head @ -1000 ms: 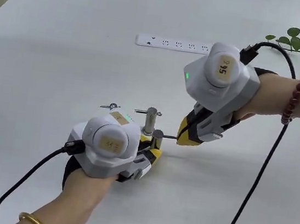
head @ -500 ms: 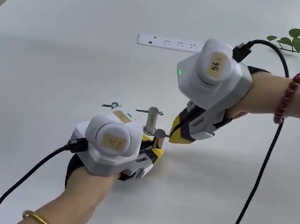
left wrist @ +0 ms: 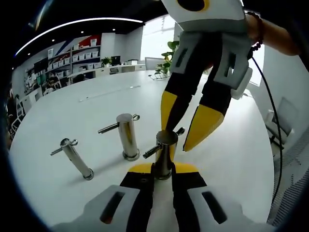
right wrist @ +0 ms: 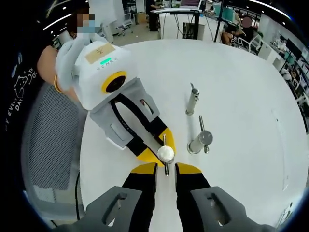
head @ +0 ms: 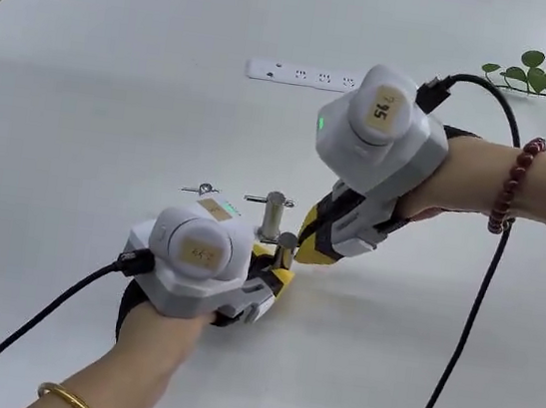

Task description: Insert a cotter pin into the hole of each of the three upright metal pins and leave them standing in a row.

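Clamping the base of the near metal pin (left wrist: 164, 153) in the left hand-held gripper (left wrist: 163, 172), jaws clenched on it from both sides, and holding it upright on the white desk (head: 104, 111) just beside the middle metal pin (left wrist: 128, 137). Hanging the right hand-held gripper (right wrist: 165, 170) over the near pin from the side away from the middle metal pin, yellow tips flanking the looped end of a cotter pin (left wrist: 179, 131); not being able to tell whether those jaws are pinching it or standing slightly apart. Finding that cotter pin already passing through the hole near the top of the held pin, straight end poking out on the middle metal pin's side. Noting the far metal pin (left wrist: 76, 159) standing just past the middle metal pin, away from both grippers. Noting a second cotter pin (left wrist: 115, 126) crosswise through the middle metal pin and a third cotter pin (left wrist: 63, 146) through the far one. Seeing a white power strip (head: 300, 74) lying well beyond the middle metal pin.
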Tool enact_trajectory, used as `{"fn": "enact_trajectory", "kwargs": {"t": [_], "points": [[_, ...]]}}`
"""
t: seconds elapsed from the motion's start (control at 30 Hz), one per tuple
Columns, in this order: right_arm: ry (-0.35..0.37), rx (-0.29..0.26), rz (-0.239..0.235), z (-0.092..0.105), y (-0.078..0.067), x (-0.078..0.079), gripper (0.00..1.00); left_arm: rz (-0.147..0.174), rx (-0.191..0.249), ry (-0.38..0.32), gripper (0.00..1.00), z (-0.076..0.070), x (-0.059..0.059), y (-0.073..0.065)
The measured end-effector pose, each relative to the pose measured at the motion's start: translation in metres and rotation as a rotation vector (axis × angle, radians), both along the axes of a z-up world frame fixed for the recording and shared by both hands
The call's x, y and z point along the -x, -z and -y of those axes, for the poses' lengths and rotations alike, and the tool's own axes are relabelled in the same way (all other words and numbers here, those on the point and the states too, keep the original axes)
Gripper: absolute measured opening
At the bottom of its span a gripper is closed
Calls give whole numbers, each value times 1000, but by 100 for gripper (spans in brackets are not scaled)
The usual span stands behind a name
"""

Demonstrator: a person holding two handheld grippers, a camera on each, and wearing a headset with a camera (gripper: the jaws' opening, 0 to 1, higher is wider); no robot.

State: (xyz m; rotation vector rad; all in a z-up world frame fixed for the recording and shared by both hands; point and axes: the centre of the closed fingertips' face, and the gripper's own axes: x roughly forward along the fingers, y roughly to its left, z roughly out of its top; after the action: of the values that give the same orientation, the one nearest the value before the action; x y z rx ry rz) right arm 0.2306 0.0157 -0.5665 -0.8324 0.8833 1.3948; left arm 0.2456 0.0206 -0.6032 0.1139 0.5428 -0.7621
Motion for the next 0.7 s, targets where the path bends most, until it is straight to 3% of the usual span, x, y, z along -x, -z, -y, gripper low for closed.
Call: {"fn": "enact_trajectory", "kwargs": {"t": [0.17, 0.33, 0.7], "points": [[19, 5, 2, 9, -2, -1, 11, -5, 2, -2, 11, 0, -1, 1], [33, 2, 4, 15, -1, -3, 4, -10, 7, -10, 11, 0, 0, 1], [41, -26, -11, 6, -1, -4, 0, -18, 17, -2, 11, -1, 0, 1]]}}
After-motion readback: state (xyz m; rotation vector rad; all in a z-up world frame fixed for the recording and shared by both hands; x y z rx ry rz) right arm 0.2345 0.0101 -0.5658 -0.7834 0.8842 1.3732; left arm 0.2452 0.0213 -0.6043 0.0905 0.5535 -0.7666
